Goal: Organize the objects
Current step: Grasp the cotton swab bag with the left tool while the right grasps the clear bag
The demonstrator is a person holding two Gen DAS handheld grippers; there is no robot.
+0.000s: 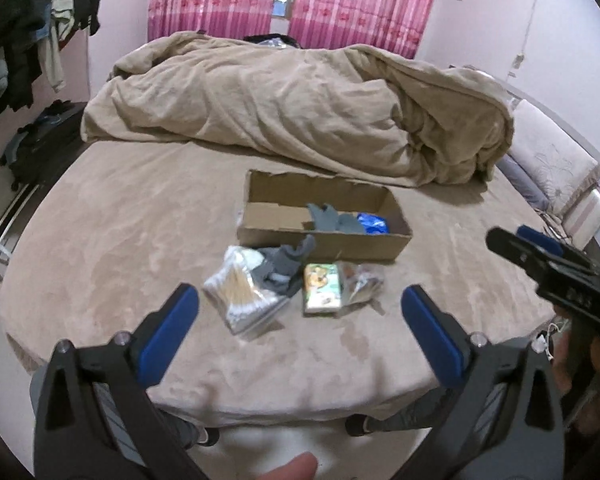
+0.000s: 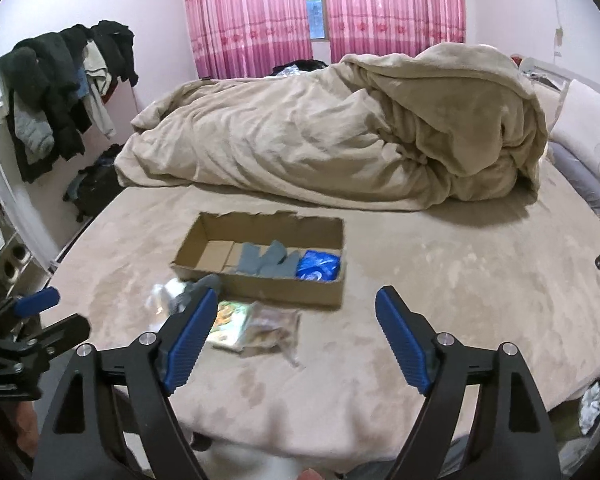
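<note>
An open cardboard box (image 1: 324, 245) (image 2: 260, 284) sits on the bed and holds a grey glove (image 1: 332, 218) (image 2: 266, 262) and a blue packet (image 1: 373, 222) (image 2: 319, 266). In front of it lie a bag of cotton swabs (image 1: 240, 292), a second grey glove (image 1: 286, 266) (image 2: 198, 290), a green card pack (image 1: 322, 289) (image 2: 230, 316) and a clear bag of small items (image 1: 362, 282) (image 2: 274, 328). My left gripper (image 1: 300, 304) is open and empty, held above the near bed edge. My right gripper (image 2: 294, 308) is open and empty, just right of the items; it also shows in the left wrist view (image 1: 540, 256).
A crumpled beige duvet (image 1: 300, 108) (image 2: 340, 132) covers the far half of the bed. Pillows (image 1: 552, 168) lie at the right. Clothes hang on a rack (image 2: 60, 92) at the left wall, with a dark suitcase (image 1: 40, 148) below. Pink curtains (image 2: 320, 12) hang behind.
</note>
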